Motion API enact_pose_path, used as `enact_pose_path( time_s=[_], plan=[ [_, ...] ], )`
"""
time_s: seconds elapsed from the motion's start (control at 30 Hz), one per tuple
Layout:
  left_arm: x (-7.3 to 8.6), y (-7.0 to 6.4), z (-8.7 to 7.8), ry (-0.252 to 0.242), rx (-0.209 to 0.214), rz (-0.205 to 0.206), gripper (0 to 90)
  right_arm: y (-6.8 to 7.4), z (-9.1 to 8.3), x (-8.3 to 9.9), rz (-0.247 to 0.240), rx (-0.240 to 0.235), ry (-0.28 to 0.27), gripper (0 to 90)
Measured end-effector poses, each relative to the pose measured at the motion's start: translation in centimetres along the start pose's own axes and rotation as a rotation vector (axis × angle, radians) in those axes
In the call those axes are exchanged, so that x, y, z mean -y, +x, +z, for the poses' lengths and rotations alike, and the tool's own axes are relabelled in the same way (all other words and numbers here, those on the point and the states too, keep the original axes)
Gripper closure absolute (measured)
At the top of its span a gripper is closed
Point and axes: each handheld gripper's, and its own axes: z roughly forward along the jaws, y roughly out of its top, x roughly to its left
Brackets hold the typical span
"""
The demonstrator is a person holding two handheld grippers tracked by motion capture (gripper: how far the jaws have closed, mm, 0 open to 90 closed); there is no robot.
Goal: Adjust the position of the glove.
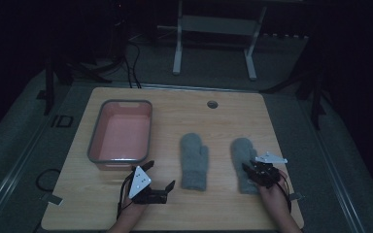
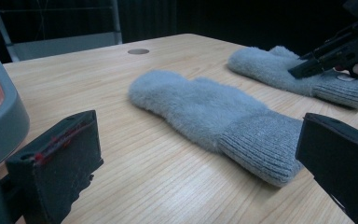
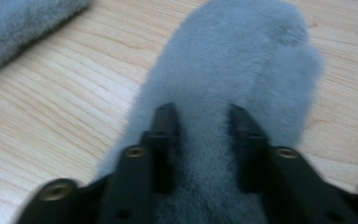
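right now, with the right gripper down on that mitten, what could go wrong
1. The right gripper has its jaws apart over the fluffy right mitten; closing may catch only fuzz, so it could slip on lifting.
2. The left gripper is open beside the pink tub; a careless swing might knock it.
3. The other mitten lies close and could be dragged along.

In the right gripper view the right mitten (image 3: 242,60) is blurred, its cuff hidden behind the right tongs (image 3: 203,126); the other mitten (image 3: 23,23) is cut off by the top-left corner. In the left gripper view the pink bin (image 2: 0,107) is cropped at the left edge, and the room beyond the tabletop (image 2: 168,177) is too dark to tell
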Motion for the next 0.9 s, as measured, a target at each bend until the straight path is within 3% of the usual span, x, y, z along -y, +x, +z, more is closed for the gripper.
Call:
enact_pose_path(
  time_s=[0.17,0.3,0.43,0.53,0.63,0.9],
  plan=[
    [0.0,0.0,0.0,0.0,-0.001,0.0,0.4,0.1,-0.2,-0.1,0.051,0.011,-0.016,80.8],
    [0.0,0.0,0.0,0.001,-0.001,-0.001,0.4,1.1,-1.4,-1.4,0.082,0.065,-0.062,81.4],
    [0.0,0.0,0.0,0.0,-0.001,0.001,0.4,2.7,-2.1,-3.2,0.085,0.092,-0.098,81.3],
    [0.0,0.0,0.0,-0.001,0.0,0.002,0.4,3.7,-2.3,-4.4,0.113,0.098,-0.128,81.3],
    [0.0,0.0,0.0,-0.001,0.001,0.002,0.4,4.7,-2.5,-5.7,0.154,0.086,-0.154,81.3],
    [0.0,0.0,0.0,-0.001,0.001,0.006,0.4,8.7,-2.0,-8.4,0.199,0.016,-0.169,81.2]
  ],
)
